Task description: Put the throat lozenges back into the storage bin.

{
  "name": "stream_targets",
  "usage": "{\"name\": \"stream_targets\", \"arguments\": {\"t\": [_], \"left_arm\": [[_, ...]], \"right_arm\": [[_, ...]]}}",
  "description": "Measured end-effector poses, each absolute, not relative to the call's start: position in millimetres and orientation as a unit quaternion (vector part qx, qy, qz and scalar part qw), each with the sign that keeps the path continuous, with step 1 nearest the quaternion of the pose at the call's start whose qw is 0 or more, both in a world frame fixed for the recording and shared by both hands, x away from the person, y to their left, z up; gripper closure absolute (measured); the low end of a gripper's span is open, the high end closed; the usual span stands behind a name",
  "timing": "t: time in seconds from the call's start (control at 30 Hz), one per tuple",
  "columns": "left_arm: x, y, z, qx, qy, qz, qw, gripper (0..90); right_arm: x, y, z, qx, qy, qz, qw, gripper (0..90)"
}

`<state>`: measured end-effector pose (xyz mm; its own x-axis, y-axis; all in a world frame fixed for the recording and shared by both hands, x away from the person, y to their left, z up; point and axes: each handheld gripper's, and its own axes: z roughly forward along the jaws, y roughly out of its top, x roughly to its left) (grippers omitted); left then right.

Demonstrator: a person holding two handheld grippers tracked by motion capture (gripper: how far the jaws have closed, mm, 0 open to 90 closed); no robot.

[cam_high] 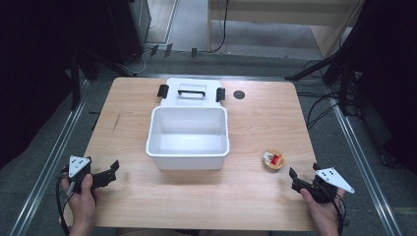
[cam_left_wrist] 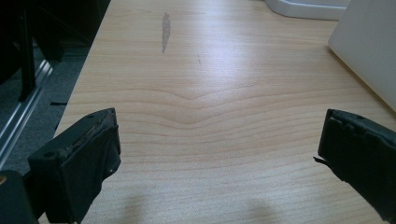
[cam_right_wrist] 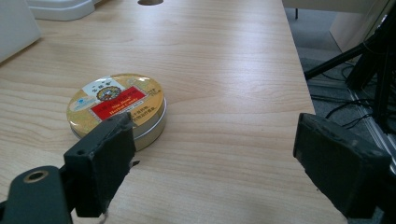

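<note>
A: From the high view, what do you see?

B: A wooden table (cam_high: 246, 147) with an open white bin (cam_high: 188, 140) in the middle, its lid (cam_high: 192, 92) lying flat just behind it. A small round gold tin (cam_high: 273, 160) sits on the table to the right of the bin, apart from it. The left claw (cam_high: 112, 172) is near the front left corner, the right claw (cam_high: 294, 178) near the front right, just short of the tin. A hand holds each one.

A: And the left gripper view?

B: The left claw (cam_left_wrist: 217, 154) stands wide open over bare wood, nothing between its jaws. The bin's white wall (cam_left_wrist: 369, 51) shows at the upper right, and a grey smear (cam_left_wrist: 165, 31) marks the table farther off.

A: The right gripper view?

B: The right claw (cam_right_wrist: 212, 154) is open too, and holds nothing. The tin (cam_right_wrist: 116, 109) lies flat on the table with its red and gold label up, ahead of the left-hand jaw, which overlaps its near edge in the picture. I cannot tell whether that jaw touches it. The tin is not between the pads.
</note>
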<state>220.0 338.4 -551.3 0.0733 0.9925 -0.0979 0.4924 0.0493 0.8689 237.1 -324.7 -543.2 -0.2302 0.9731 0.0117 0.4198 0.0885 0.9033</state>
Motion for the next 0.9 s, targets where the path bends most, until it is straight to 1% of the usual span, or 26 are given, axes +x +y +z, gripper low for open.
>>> {"name": "stream_targets", "arguments": {"t": [0.4,0.9], "left_arm": [[220.3,338.6,-551.3,0.615,0.604,0.31,0.401,0.0],[219.6,337.6,-551.2,0.617,0.601,0.312,0.401,0.0]], "right_arm": [[240.3,-324.7,-544.1,0.536,0.666,0.415,0.312,13.5],[242.4,-321.4,-545.4,0.535,0.678,0.4,0.306,13.7]]}}
